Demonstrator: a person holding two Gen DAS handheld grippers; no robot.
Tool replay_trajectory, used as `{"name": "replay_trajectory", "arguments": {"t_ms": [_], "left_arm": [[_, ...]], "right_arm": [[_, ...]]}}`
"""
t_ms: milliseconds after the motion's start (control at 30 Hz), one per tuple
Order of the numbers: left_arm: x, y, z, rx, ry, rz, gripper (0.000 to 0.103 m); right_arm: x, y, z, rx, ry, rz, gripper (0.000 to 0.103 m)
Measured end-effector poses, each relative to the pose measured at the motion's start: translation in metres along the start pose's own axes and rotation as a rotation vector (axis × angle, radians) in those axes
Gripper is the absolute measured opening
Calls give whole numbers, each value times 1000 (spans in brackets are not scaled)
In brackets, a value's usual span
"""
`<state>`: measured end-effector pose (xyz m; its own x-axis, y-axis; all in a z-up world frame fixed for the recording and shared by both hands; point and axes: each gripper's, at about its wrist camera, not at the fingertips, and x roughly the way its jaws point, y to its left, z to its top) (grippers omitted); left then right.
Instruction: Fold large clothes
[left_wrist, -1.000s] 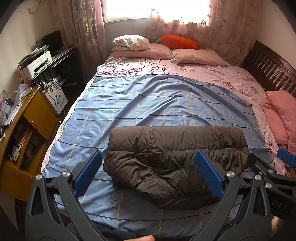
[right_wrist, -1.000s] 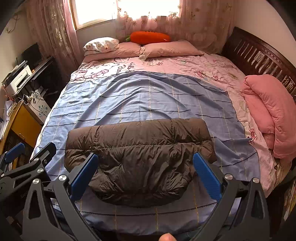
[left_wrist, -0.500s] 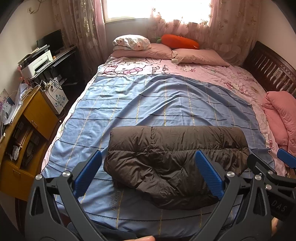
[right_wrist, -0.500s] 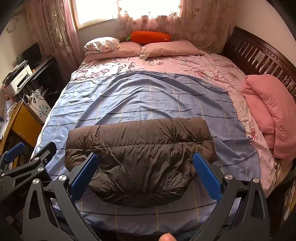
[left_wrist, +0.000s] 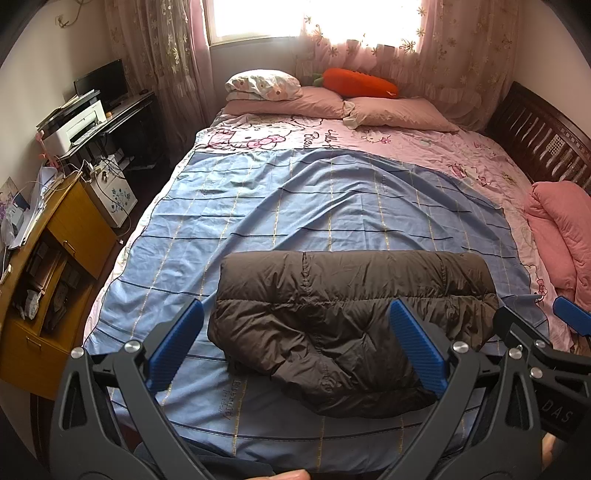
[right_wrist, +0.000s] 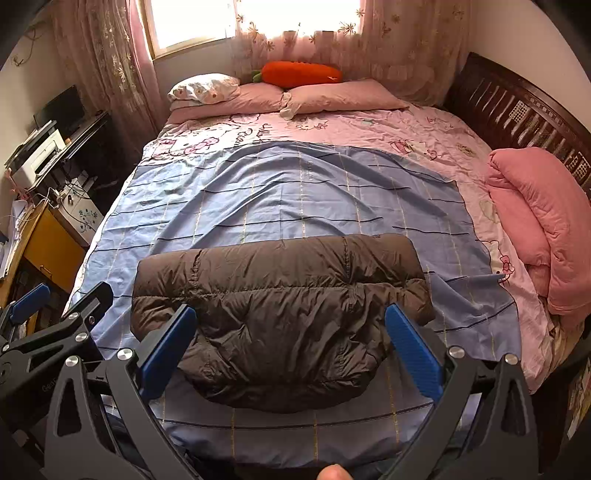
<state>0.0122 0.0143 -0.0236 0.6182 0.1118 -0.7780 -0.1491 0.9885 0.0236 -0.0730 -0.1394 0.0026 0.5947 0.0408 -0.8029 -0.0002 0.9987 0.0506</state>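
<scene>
1. The brown puffer jacket lies folded into a wide bundle on the blue checked sheet, near the foot of the bed, with its rounded edge towards the cameras.
2. The left gripper hangs above the near edge of the bed with its blue pads wide apart and nothing between them; it touches no cloth.
3. The right gripper is just the same: jaws spread wide, empty, held clear above the jacket.
4. The two grippers sit side by side; the right one's dark frame shows at the right edge of the left camera's view, and the left one's frame at the left edge of the right camera's view.
5. Beyond the blue sheet, a pink cartoon-print sheet covers the rest of the mattress.
6. At the head, pillows line up under the curtained window, with a carrot-shaped cushion behind them.
7. A folded pink quilt rests along the right side, by the dark wooden bed frame.
8. On the left, a yellow cabinet and a printer on a desk.
</scene>
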Motion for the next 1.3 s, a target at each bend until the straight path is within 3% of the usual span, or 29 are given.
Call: {"name": "replay_trajectory", "arguments": {"t_ms": [1300], "left_arm": [[-1, -1, -3, 7, -3, 32, 101]], "right_arm": [[0, 3, -2, 0, 4, -3, 102]]}}
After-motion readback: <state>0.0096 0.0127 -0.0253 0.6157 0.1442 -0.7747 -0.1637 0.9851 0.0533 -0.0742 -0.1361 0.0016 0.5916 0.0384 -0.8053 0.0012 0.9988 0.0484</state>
